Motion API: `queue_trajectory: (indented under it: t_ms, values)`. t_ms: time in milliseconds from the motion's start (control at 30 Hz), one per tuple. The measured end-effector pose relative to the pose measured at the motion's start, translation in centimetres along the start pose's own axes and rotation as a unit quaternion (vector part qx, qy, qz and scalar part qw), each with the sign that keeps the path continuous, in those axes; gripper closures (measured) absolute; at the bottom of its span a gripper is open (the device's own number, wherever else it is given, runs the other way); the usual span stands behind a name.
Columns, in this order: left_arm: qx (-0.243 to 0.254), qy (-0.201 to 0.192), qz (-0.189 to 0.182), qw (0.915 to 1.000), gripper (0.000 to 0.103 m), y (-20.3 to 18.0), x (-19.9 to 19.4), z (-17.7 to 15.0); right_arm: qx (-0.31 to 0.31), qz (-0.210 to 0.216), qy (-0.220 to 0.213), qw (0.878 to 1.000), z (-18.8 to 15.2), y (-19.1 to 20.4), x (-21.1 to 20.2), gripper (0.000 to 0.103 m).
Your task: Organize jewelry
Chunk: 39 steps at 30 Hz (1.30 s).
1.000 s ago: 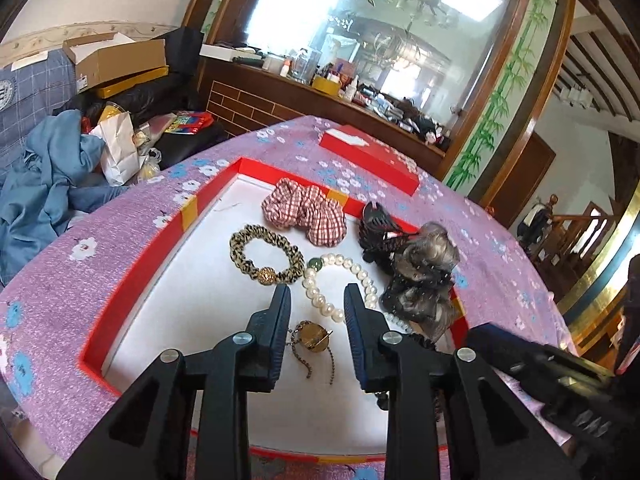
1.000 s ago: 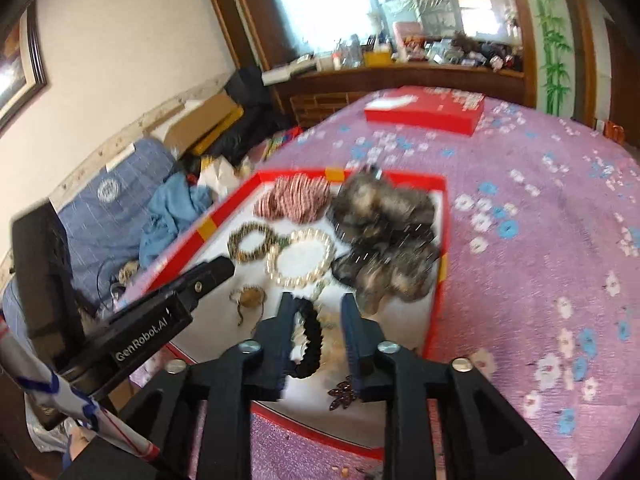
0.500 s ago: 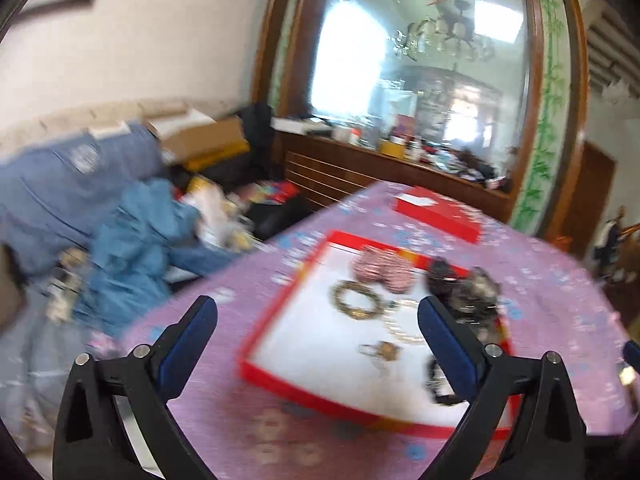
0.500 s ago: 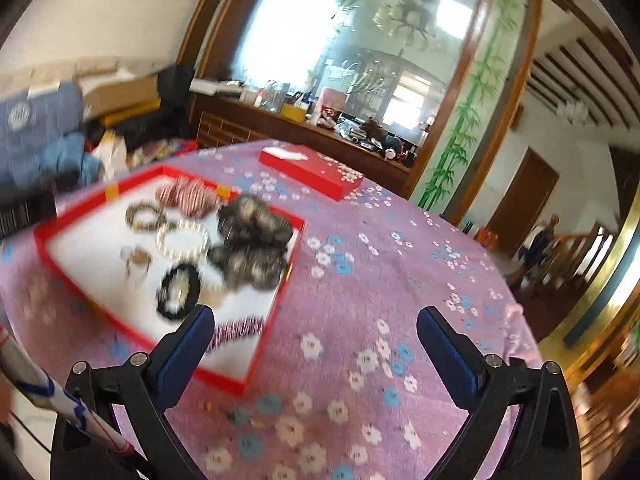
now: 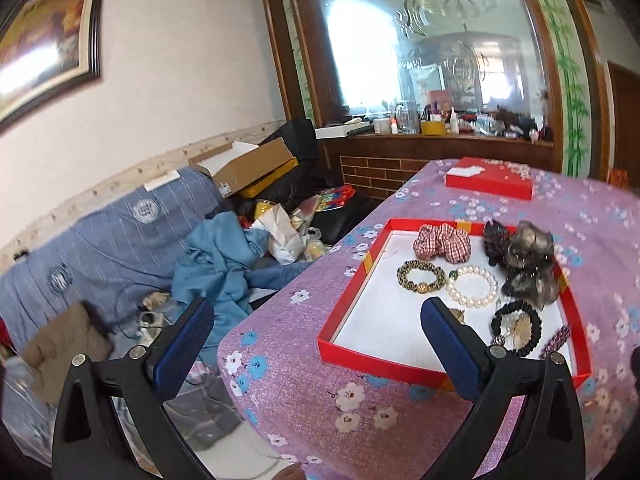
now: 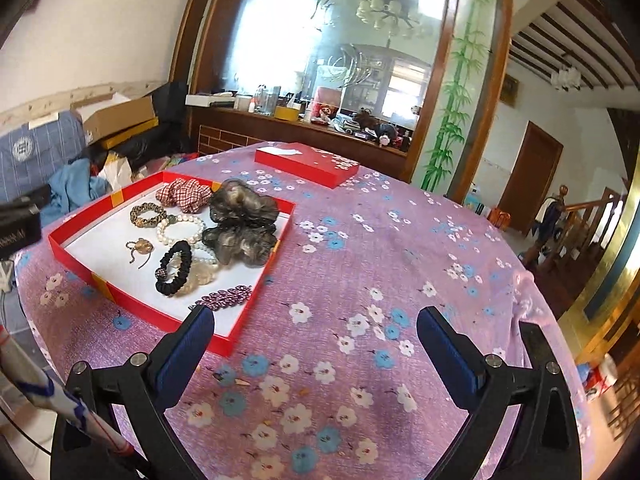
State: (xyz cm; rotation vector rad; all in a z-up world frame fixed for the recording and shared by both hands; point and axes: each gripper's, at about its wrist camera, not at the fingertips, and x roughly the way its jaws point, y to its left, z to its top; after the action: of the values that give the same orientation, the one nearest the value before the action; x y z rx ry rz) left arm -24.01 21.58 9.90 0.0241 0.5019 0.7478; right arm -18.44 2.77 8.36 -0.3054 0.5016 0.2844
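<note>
left wrist view: the left gripper (image 5: 316, 322) has been drawn back from the red tray (image 5: 347, 292) since a second ago, and its fingers, then narrow over the gold pendant, are now spread wide with nothing between them. on the tray's white floor the leopard bracelet (image 5: 421, 276), the pearl bracelet (image 5: 472, 287) and the black scrunchie (image 5: 516, 326) are laid out apart. in the right wrist view, the right gripper (image 6: 315, 331) has likewise been pulled back over the desk (image 6: 400, 272), fingers wide and empty; the black scrunchie it held now rests in the tray. the arranging is judged all but complete.
</note>
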Motion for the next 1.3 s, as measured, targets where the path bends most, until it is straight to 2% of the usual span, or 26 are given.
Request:
queue_trajectory:
  t_ms: [100,233,400,800,1300]
  values:
    - [0.003,0.006,0.005,1.0,0.0,-0.9,-0.3,0.2,0.007,0.006,0.002,1.0,-0.4,-0.6,-0.1,0.0]
    - [-0.001,0.032,-0.009,0.9994,0.0,-1.6,-0.3,0.8,0.015,0.016,0.004,1.0,-0.7,-1.4,-0.2,0.0]
    - [0.017,0.047,-0.001,0.9988,0.0,-2.9,-0.4,0.7,0.027,0.027,0.003,0.999,-1.0,-2.3,-0.4,0.0]
    - [0.044,0.046,0.005,0.998,0.0,-5.0,-1.2,-0.2,0.029,0.034,0.006,0.999,-1.8,-2.9,-0.9,0.0]
    - [0.055,0.043,0.012,0.9975,0.0,-5.2,-1.7,-0.5,0.029,0.037,0.004,0.999,-1.9,-2.8,-1.3,0.0]
